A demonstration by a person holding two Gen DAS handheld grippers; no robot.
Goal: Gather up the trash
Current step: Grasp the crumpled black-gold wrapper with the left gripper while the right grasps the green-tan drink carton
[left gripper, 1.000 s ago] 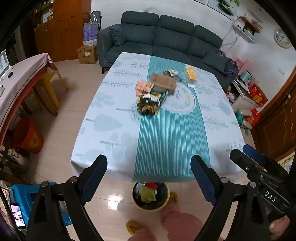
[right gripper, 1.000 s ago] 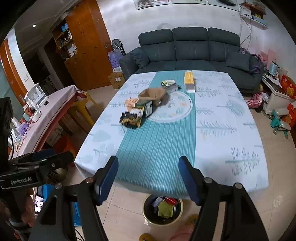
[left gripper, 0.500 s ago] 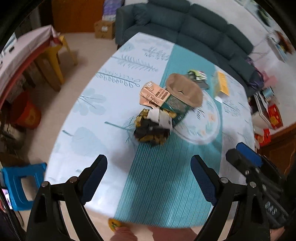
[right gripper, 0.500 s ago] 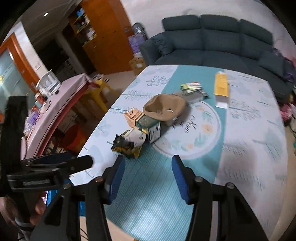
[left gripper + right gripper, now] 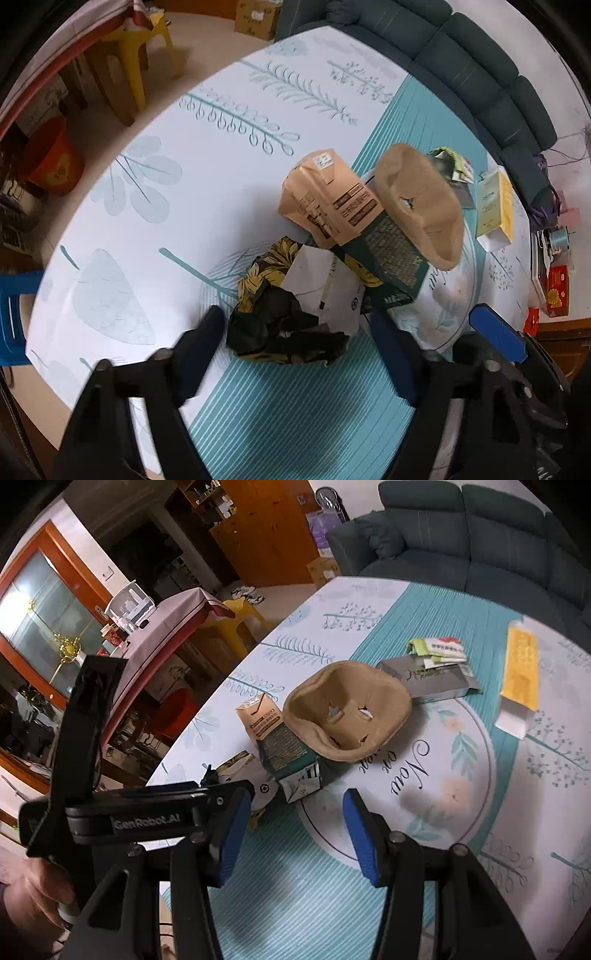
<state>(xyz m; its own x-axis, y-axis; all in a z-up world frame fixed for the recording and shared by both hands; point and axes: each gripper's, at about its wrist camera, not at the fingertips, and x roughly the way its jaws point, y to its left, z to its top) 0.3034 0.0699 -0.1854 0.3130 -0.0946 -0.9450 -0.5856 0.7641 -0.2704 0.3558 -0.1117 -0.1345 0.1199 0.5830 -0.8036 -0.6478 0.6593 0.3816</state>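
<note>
On the leaf-printed tablecloth (image 5: 155, 206) a heap of litter is being approached, and the crumpled black-and-yellow wrapper (image 5: 284, 317) is being framed just ahead of, and between, the wide-open fingers of the left gripper (image 5: 295, 354). It is being judged light, soft and crushable, best pinched across its bunched middle, while the right gripper (image 5: 291, 830) is being held open and empty, the carton (image 5: 280, 746) just ahead of it.

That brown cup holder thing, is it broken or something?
Yes. The brown cup tray has torn holes in its bottom and sits tilted, leaning on the tipped-over carton. It looks like trash.
</note>
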